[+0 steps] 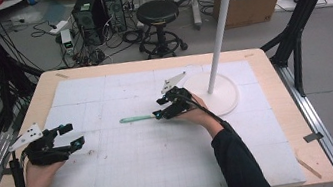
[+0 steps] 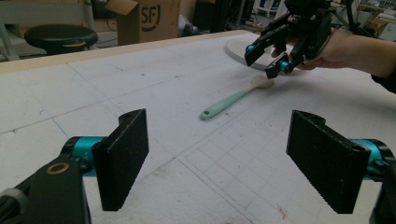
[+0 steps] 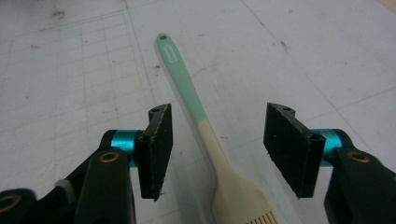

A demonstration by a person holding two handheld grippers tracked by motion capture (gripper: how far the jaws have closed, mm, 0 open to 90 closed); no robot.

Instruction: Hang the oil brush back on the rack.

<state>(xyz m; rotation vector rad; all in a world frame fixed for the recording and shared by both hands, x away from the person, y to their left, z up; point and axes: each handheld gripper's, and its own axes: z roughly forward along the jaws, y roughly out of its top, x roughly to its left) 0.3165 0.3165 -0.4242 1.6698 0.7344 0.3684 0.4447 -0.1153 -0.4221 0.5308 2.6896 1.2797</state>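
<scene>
A brush [image 1: 137, 118] with a mint-green handle and a cream head lies flat on the white gridded mat [image 1: 131, 170], near the middle. My right gripper [image 1: 159, 109] hovers over its head end, open. In the right gripper view the brush [image 3: 205, 130] runs up between the two spread jaws of that gripper [image 3: 215, 149], touching neither. My left gripper [image 1: 74, 134] is open at the left edge of the mat, well away from the brush. The left gripper view looks across the mat at the brush [image 2: 233, 99] and the right gripper [image 2: 265, 59] above its head.
A white stand [image 1: 219, 39] with a round base [image 1: 223, 95] and hooks on top rises at the back right of the mat. The wooden table edge [image 1: 16, 183] frames the mat. Behind the table are a stool [image 1: 157, 14], computer cases and cardboard boxes.
</scene>
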